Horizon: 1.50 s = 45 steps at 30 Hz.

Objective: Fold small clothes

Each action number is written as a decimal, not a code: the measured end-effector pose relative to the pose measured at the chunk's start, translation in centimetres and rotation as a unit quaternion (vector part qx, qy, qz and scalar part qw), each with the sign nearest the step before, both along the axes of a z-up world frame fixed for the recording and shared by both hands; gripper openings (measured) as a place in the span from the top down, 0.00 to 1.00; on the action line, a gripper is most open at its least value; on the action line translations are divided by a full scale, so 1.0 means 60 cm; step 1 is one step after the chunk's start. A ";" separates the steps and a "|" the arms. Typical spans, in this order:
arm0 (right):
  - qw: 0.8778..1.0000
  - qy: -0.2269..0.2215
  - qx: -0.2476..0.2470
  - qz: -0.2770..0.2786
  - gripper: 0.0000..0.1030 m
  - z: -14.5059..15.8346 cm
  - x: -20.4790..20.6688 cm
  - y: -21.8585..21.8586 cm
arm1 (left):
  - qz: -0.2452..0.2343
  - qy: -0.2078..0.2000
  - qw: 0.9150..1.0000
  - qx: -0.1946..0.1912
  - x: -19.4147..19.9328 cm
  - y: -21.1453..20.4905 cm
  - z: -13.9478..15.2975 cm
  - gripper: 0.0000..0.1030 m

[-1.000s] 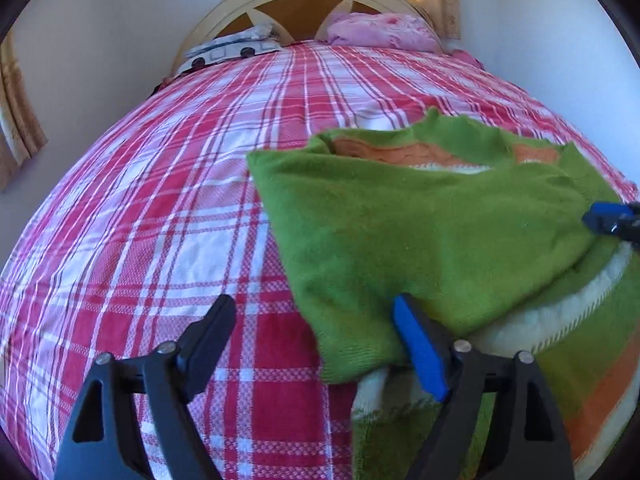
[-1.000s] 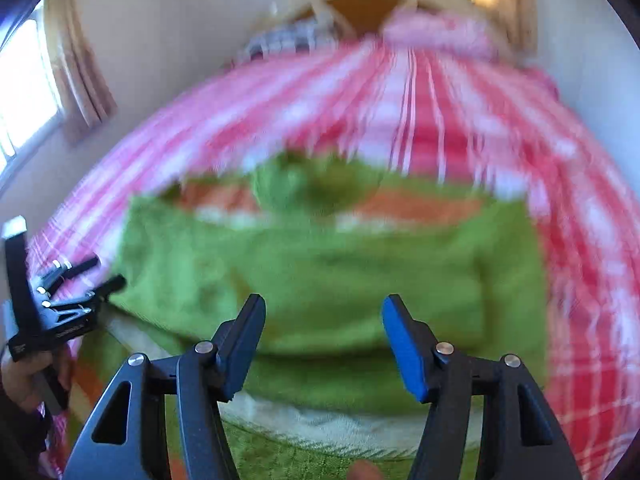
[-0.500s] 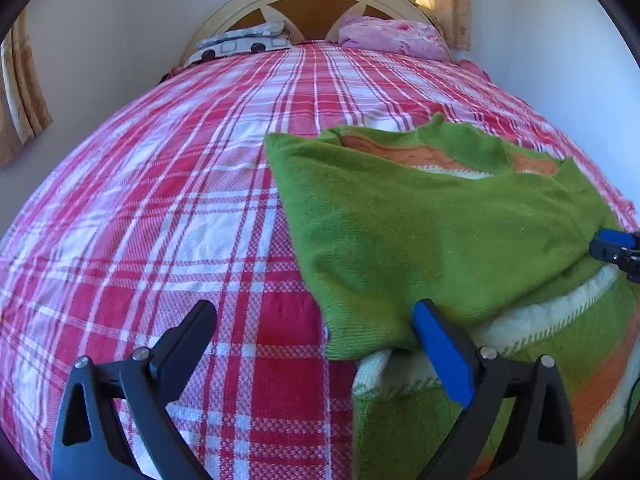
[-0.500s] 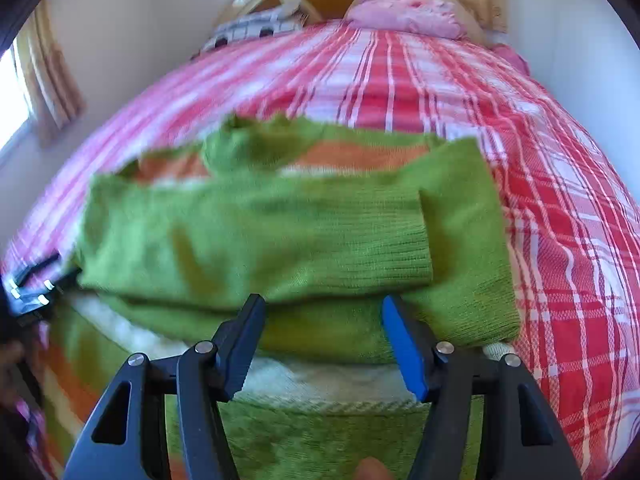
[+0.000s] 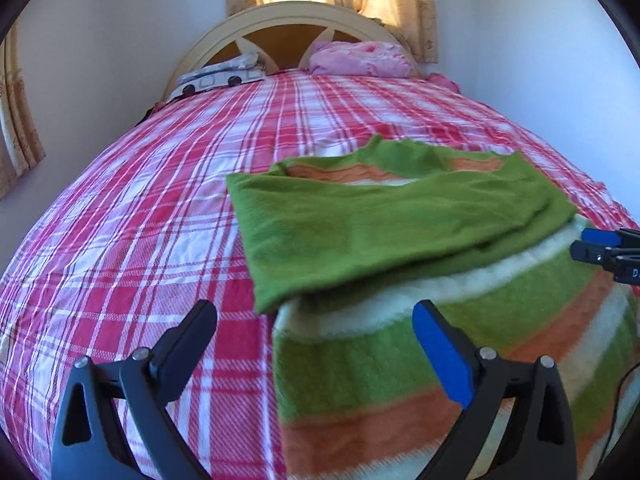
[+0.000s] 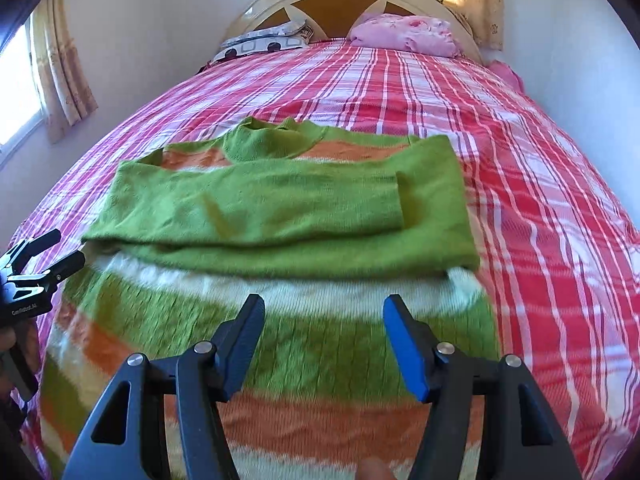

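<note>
A small green sweater with orange and white stripes [image 5: 400, 344] [image 6: 280, 344] lies flat on the bed. Both green sleeves [image 5: 380, 224] [image 6: 280, 208] are folded across its chest, one over the other. My left gripper [image 5: 316, 328] is open and empty, above the sweater's left edge near the lower body. My right gripper [image 6: 324, 320] is open and empty, above the striped lower body. The right gripper shows at the right edge of the left wrist view [image 5: 608, 250]. The left gripper shows at the left edge of the right wrist view [image 6: 36, 264].
The bed has a red and white plaid sheet [image 5: 160, 220] [image 6: 540, 200]. A pink pillow [image 5: 360, 58] and a patterned pillow [image 5: 220, 76] lie against the cream headboard [image 5: 304, 12]. Walls stand close on both sides. Curtains hang at the left [image 6: 60, 80].
Both grippers have pulled back toward the sweater's hem and risen. More of the striped lower body now shows. The folded sleeves lie where they were.
</note>
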State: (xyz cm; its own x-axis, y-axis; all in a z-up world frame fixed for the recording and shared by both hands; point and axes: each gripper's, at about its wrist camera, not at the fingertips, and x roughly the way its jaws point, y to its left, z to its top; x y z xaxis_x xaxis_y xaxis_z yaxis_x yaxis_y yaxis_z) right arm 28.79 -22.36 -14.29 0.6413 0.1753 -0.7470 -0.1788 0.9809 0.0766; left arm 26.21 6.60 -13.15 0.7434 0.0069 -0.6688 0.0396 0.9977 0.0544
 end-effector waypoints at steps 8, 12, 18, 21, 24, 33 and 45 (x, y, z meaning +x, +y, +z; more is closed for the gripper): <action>1.000 -0.004 0.017 0.007 0.38 -0.002 -0.063 0.000 | -0.010 -0.008 1.000 -0.016 -0.056 -0.017 0.012 0.02; 1.000 -0.005 0.015 0.019 0.34 -0.004 -0.104 0.006 | -0.014 -0.009 1.000 -0.026 -0.086 -0.025 0.015 0.02; 0.999 -0.014 0.012 0.030 0.34 -0.001 -0.162 0.009 | -0.018 -0.008 0.999 -0.031 -0.124 -0.037 0.016 0.02; 0.999 -0.017 0.020 0.029 0.34 0.004 -0.187 0.005 | -0.021 -0.006 0.999 -0.037 -0.147 -0.041 0.015 0.02; 0.999 -0.018 0.024 0.028 0.33 0.008 -0.212 0.001 | -0.026 0.001 0.999 -0.042 -0.176 -0.045 0.010 0.02; 0.999 -0.009 0.021 0.026 0.33 0.001 -0.277 -0.006 | -0.035 0.018 0.999 -0.032 -0.246 -0.048 -0.004 0.02; 1.000 0.008 0.015 0.018 0.33 -0.014 -0.358 -0.022 | -0.056 0.049 0.996 -0.049 -0.322 -0.056 -0.018 0.02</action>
